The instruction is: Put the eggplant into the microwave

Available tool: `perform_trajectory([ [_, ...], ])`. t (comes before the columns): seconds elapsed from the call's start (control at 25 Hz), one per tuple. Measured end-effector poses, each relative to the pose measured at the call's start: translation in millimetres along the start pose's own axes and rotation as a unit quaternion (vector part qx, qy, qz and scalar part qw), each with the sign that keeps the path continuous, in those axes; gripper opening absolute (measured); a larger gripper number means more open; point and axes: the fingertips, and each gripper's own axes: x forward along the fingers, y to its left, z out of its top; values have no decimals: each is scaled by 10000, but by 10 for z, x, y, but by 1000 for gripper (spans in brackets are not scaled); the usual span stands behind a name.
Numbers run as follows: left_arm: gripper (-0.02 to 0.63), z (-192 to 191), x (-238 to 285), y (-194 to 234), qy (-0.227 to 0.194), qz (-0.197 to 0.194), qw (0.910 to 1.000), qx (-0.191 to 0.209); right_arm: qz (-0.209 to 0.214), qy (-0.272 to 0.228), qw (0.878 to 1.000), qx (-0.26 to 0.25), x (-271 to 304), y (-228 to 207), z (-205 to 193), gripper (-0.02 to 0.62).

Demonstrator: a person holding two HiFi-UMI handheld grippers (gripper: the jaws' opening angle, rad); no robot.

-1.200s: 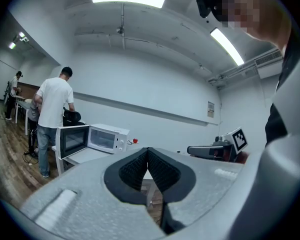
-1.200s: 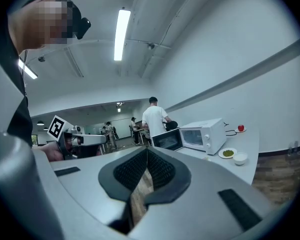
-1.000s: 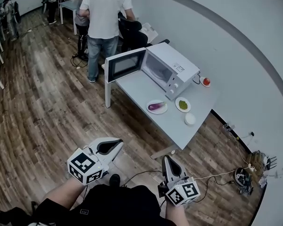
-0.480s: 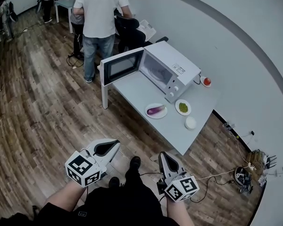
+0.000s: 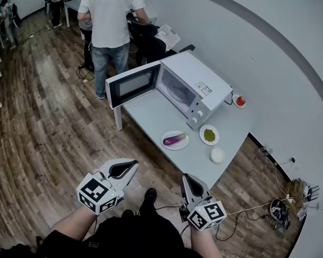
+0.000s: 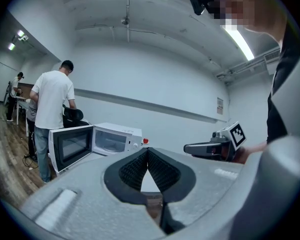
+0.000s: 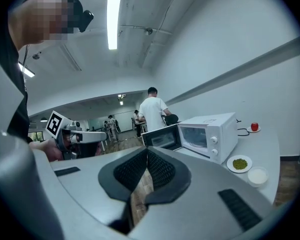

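The table [image 5: 151, 109] slides closer than a second ago: the person is walking in. The microwave [image 5: 196, 85] is open, eggplant [image 5: 175, 140] on its plate [image 5: 167, 144] just in front. Left gripper [image 5: 132, 166] and right gripper [image 5: 189, 180] are both pressed together, empty, well short of it, so no reach yet

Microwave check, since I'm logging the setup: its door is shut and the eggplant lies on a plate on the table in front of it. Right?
Not quite. The head view shows the microwave with its door swung open, not shut. The rest holds: the eggplant lies on a plate on the table in front of it.
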Motion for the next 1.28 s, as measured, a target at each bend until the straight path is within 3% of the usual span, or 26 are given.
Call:
perform_trajectory([
  [0.36, 8, 277, 819, 166, -8, 78, 10000, 37, 215, 42, 9998, 25, 383, -696, 191, 15],
  [0.72, 8, 320, 1444, 263, 179, 329, 9993, 1, 321, 74, 9994, -96, 540, -1332, 271, 15],
  [1.28, 8, 81, 1840, 622, 369, 299, 9989, 5, 13, 437, 9975, -549, 991, -1661, 36, 16],
])
